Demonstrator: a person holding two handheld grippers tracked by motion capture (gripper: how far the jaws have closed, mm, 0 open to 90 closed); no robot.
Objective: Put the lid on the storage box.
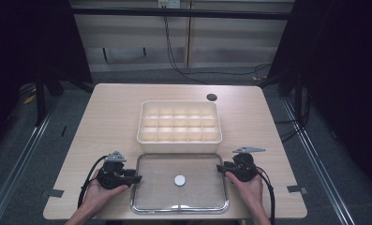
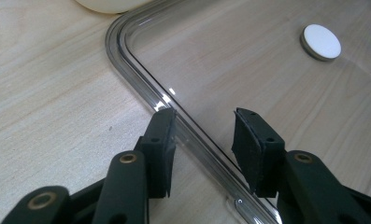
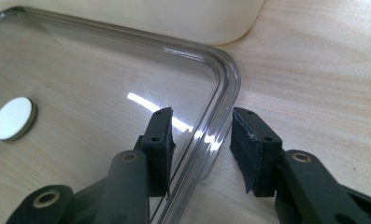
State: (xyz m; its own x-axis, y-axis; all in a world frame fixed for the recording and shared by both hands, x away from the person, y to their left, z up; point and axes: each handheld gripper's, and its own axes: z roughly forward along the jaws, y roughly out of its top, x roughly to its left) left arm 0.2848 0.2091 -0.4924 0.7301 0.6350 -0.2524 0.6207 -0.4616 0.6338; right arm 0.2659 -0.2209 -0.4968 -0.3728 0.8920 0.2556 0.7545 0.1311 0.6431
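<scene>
The clear lid (image 1: 179, 183) lay flat on the counter (image 1: 108, 117), just in front of the white divided box (image 1: 179, 126). The left gripper (image 2: 204, 140) had its fingers (image 2: 162, 144) open astride the lid's left rim, not pressing it. The right gripper (image 3: 202, 142) stood the same way over the right rim, with its fingers (image 3: 253, 149) also apart.

A lab or test room set up for recording. Shown by a lone pale wooden table (image 1: 122, 117) on grey carpet (image 1: 38, 159), boxed in by black curtains (image 1: 343, 70) and a dark metal frame (image 1: 183, 13) overhead. Loose black cables (image 1: 174, 56) hanging down a plain panelled wall (image 1: 230, 42) and trailing over the floor. Metal rails (image 1: 15, 164) along both sides, tape marks (image 1: 56, 192) on the table corners. No home furniture, only bare, staged gear.
</scene>
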